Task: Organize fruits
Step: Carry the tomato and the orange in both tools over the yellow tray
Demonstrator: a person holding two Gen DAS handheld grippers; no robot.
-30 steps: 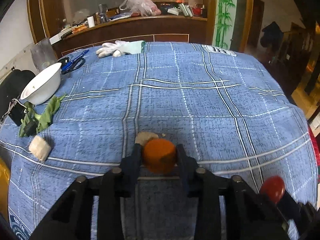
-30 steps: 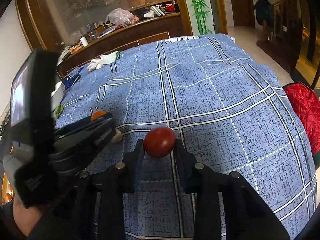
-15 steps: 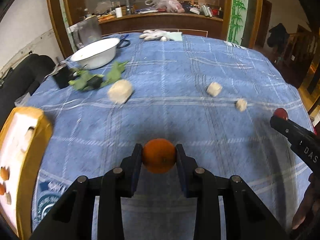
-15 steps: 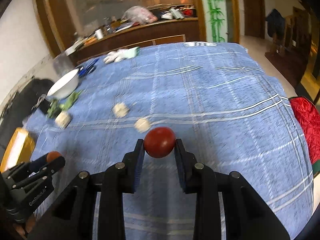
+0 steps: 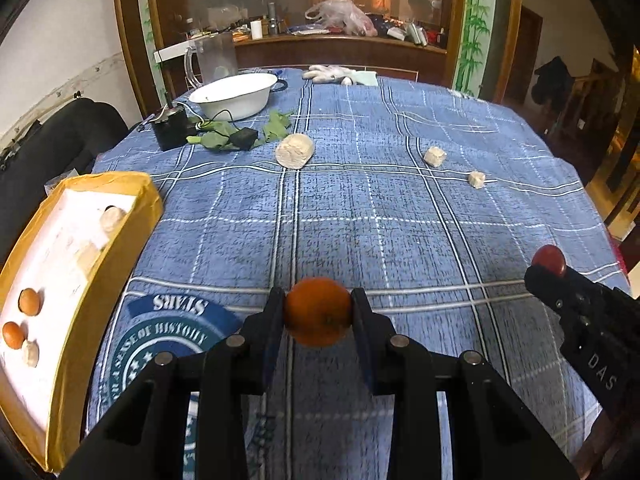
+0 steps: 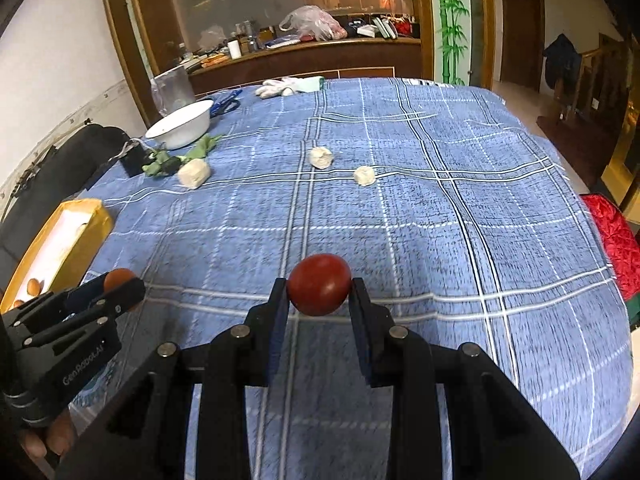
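My left gripper (image 5: 318, 314) is shut on an orange (image 5: 318, 312), held above the blue checked tablecloth near its front edge. My right gripper (image 6: 319, 286) is shut on a dark red tomato (image 6: 319, 284); it shows in the left wrist view as the tomato (image 5: 548, 259) at the right. The left gripper with its orange (image 6: 119, 278) appears at the lower left of the right wrist view. A yellow box (image 5: 116, 240) with a white inside lies at the table's left edge and holds small orange fruits (image 5: 29, 301) and pale lumps.
Pale lumps lie mid-table: a large one (image 5: 294, 151) and two small ones (image 5: 435, 156), (image 5: 476, 179). A white bowl (image 5: 234, 95), green leaves (image 5: 276, 130), a black device (image 5: 170, 130) and white gloves (image 5: 332, 74) sit farther back. A red cushion (image 6: 616, 240) is off the right edge.
Both grippers have pulled back toward the table's front and turned left with their fruits still held. The yellow box has come fully into the left wrist view.
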